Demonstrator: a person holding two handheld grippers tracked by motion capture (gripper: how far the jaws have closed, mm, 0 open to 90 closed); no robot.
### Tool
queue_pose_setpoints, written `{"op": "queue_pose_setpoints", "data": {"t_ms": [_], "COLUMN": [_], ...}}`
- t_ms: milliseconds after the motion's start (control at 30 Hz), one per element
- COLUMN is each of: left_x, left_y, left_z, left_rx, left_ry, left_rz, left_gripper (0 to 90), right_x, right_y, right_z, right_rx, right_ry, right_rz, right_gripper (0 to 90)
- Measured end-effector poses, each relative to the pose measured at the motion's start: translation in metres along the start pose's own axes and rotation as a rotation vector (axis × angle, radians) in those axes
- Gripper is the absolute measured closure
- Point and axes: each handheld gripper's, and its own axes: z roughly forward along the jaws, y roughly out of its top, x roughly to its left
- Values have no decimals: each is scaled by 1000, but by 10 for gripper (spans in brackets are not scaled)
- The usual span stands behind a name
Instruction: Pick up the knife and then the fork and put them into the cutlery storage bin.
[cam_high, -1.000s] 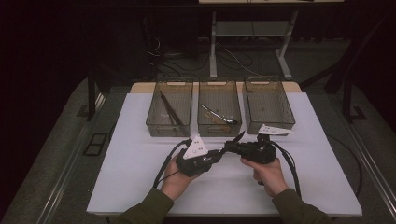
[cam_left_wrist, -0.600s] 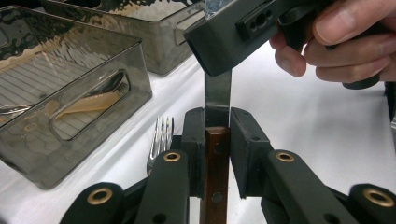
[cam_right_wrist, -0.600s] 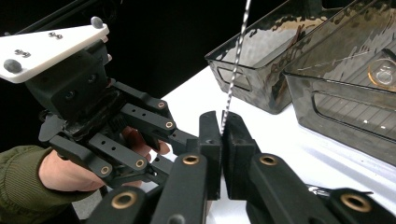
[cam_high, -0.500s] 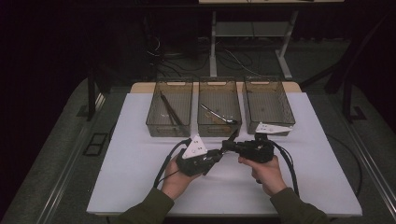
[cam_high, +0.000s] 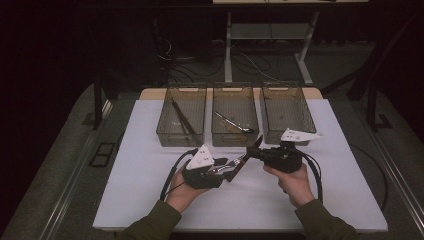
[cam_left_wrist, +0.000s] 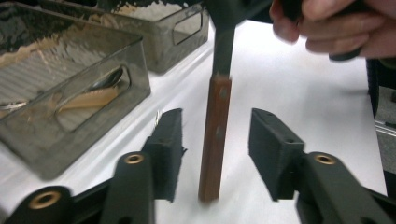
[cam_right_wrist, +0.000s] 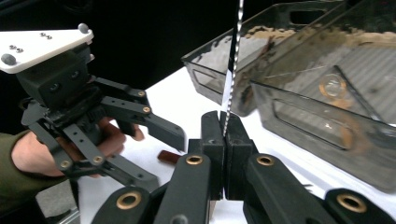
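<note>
We gripped the knife (cam_right_wrist: 233, 70) by its blade in the right gripper (cam_right_wrist: 223, 140); the left gripper (cam_left_wrist: 215, 144) had just opened off the handle – handover done, binning into a tray (cam_high: 287, 117) remained.

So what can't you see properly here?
- Brown wooden-handled knife: the handle's bottom end is blurred in the left gripper view; its blade tip is cut off by the top edge in the right gripper view.
- Shiny cutlery in the middle clear plastic tray: too small and dim in the high view.
</note>
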Motion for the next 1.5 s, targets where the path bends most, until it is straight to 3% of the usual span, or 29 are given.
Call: {"op": "queue_pose_setpoints", "data": {"t_ms": [333,467,667,833,1067,1300,1500], "left_x": [12,16,16,18,24,25,25], "left_y": [-24,-38,-52,-63,-70,-70,-70], "left_z": [-31,-41,-50,-59,-62,-61,-62], "left_rx": [29,51,49,48,55,65,80], "left_ry": [3,11,7,28,51,60,64], "left_rz": [-24,-25,-58,-56,-92,-106,-105], "left_gripper": [370,299,194,120,0,0,0], "right_x": [-12,-18,-27,-35,-45,-54,-71], "right_y": [10,14,19,27,44,72,95], "right_z": [-29,-40,-57,-71,-94,-114,-118], "right_rx": [5,2,7,20,23,2,4], "right_ry": [-102,-140,-198,-235,-307,-362,-432], "right_rz": [-48,-41,-54,-55,-71,-86,-76], "right_gripper": [896,896,896,896,896,896,896]}}
